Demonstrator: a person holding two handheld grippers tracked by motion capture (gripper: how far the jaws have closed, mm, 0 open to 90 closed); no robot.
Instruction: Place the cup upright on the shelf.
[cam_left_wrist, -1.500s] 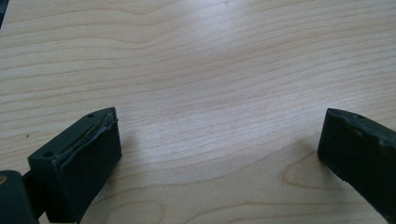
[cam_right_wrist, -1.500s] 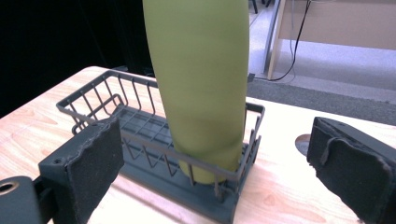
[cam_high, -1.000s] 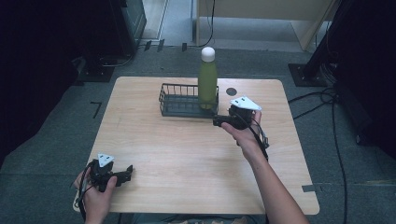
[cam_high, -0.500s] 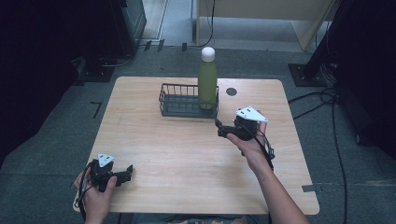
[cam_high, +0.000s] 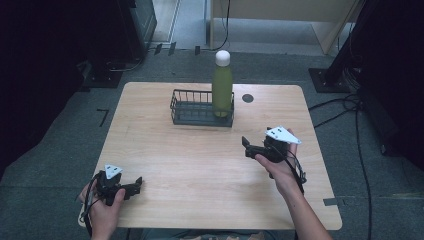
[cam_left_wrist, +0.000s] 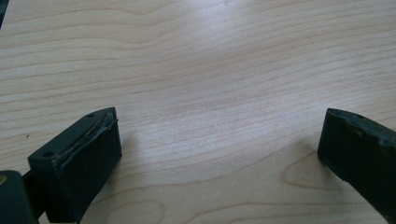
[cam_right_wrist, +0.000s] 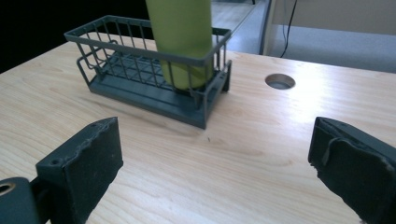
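Bottle upright in wire basket – tall, smooth, likely slippery, top-heavy; I'd grip mid-body. Right gripper wide open, empty – left gripper likewise.

Bare table lies open between both hands; only the basket and its upright bottle block the far side.

Green bottle, white cap, grey basket
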